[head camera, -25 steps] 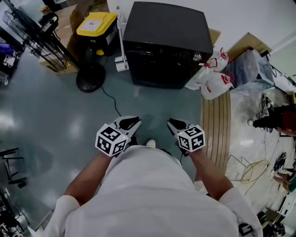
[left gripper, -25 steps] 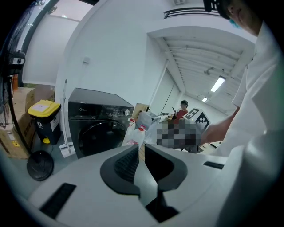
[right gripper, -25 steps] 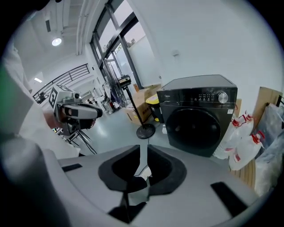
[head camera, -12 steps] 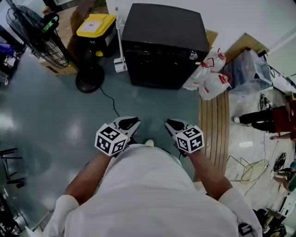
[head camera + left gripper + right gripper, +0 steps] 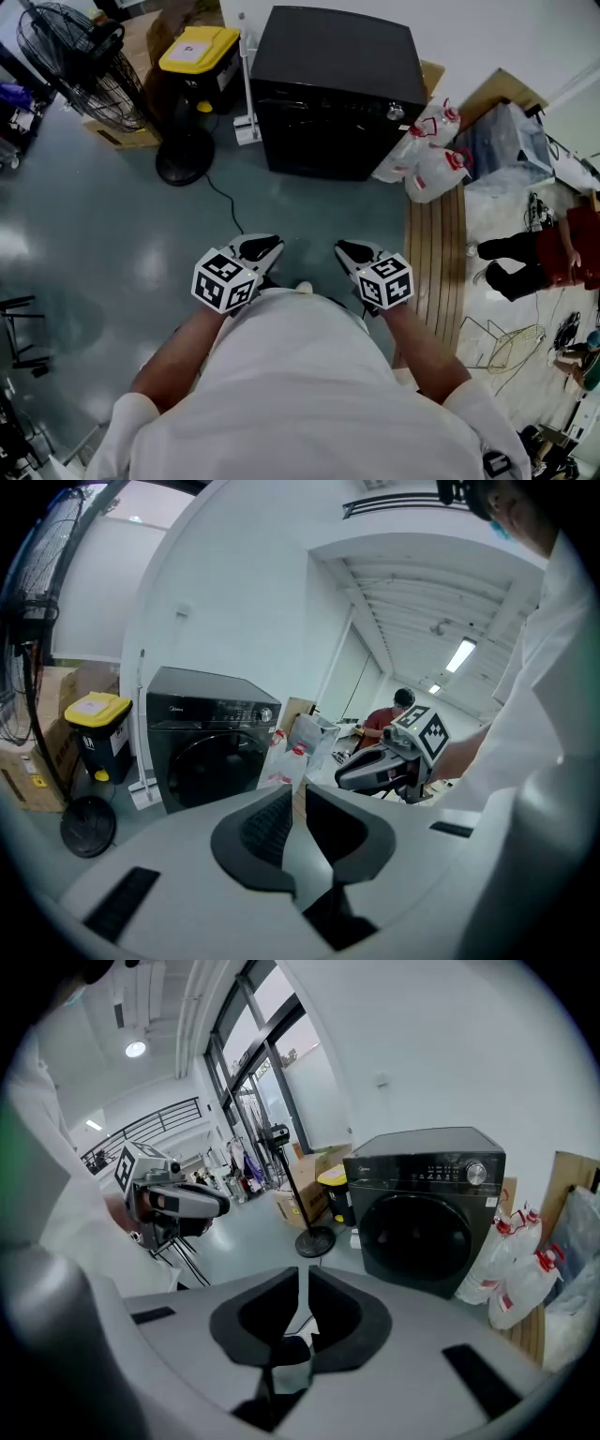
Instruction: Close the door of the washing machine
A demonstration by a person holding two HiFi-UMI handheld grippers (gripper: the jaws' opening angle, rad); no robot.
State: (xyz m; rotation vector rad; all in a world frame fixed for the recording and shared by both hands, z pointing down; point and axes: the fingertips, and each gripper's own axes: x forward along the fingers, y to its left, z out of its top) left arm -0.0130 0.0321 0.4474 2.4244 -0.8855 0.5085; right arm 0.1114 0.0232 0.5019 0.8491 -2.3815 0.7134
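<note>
The black front-loading washing machine (image 5: pixel 333 94) stands against the far wall. Its round dark door (image 5: pixel 417 1232) lies flush with the front, and the same door (image 5: pixel 211 766) shows in the left gripper view. Both grippers hover close to my body, well short of the machine. The left gripper (image 5: pixel 262 248) points toward it, its jaws (image 5: pixel 298 808) a narrow slit apart and holding nothing. The right gripper (image 5: pixel 354 251) is level with it; its jaws (image 5: pixel 303 1293) are closing, a thin gap still between them, with only floor seen through it.
A standing fan (image 5: pixel 84 66), a yellow-lidded bin (image 5: pixel 195 52) and a cardboard box (image 5: pixel 122 136) stand left of the machine. A cable (image 5: pixel 225 202) trails over the floor. White bags (image 5: pixel 427 155) and a slatted wooden board (image 5: pixel 436 253) lie to its right. A person (image 5: pixel 553 258) is at the right edge.
Both grippers have stayed where they were. The fan has come further into view at the top left, and the person at the right edge has shifted.
</note>
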